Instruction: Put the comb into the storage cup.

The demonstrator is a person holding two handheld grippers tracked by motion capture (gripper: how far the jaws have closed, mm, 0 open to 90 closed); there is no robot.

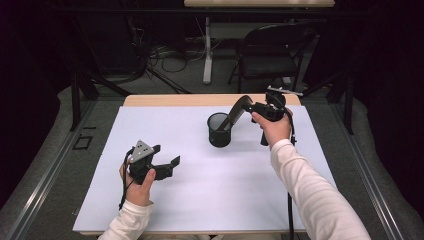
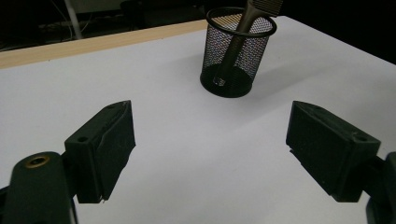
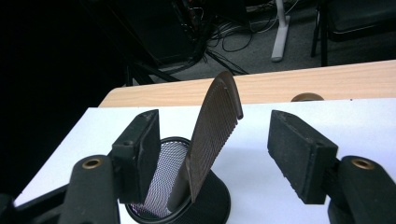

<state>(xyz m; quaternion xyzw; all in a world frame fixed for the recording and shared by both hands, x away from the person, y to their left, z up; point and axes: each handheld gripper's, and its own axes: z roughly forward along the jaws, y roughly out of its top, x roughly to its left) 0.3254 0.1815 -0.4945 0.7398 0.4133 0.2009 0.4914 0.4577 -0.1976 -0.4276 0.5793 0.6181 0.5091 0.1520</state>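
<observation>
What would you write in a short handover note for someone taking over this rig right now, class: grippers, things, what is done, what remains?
Left gripper: jaws wide open, nothing between them, held low over the white table cover, away from the work.
Right gripper: jaws open on either side of the comb, pads apart from it.
Comb: brown, handle end down inside the black mesh cup, leaning on the rim, toothed end sticking out above.
Mesh cup: upright, toward the far side of the cover.
Done: comb appears to be placed in the cup and let go.
Left: probably draw the right gripper back clear without tipping the comb or cup.
</observation>
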